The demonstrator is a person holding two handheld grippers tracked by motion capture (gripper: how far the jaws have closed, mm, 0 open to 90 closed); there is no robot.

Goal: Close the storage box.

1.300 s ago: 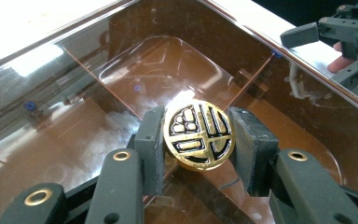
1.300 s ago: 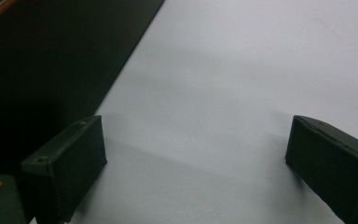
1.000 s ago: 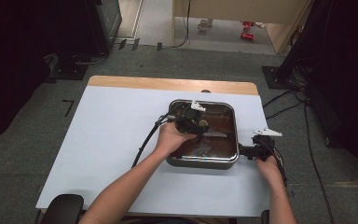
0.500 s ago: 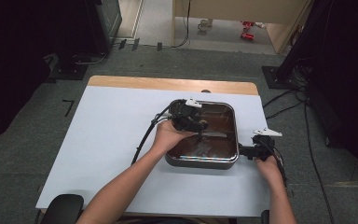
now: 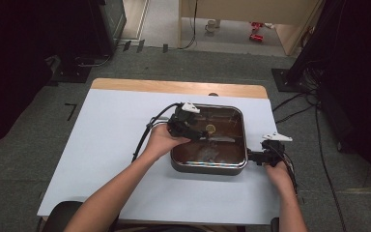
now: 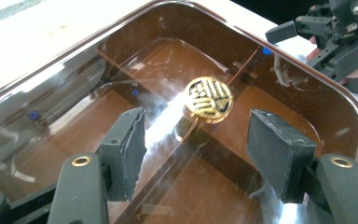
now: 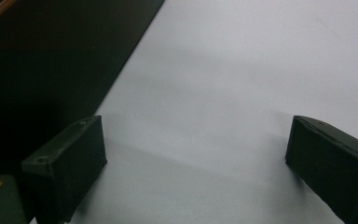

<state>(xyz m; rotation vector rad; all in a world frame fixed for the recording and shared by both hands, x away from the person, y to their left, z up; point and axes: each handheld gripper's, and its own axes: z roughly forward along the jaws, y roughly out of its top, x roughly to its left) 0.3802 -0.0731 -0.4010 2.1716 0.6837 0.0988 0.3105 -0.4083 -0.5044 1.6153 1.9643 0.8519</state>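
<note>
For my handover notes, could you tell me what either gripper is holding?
Nothing: the left gripper has just been opening above the lid's gold knob; the right gripper is open.

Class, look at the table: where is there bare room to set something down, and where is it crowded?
Bare: the wide stretch of table top left of the brown lidded box, and the near strip in front of it. Crowded: the box with the left tongs over its lid, and the narrow right margin where the right tongs sit.

box (image 5: 207, 166): 1 | gold knob (image 5: 211, 128): 1 | grippers: 2 | table (image 5: 106, 145): 1
</note>
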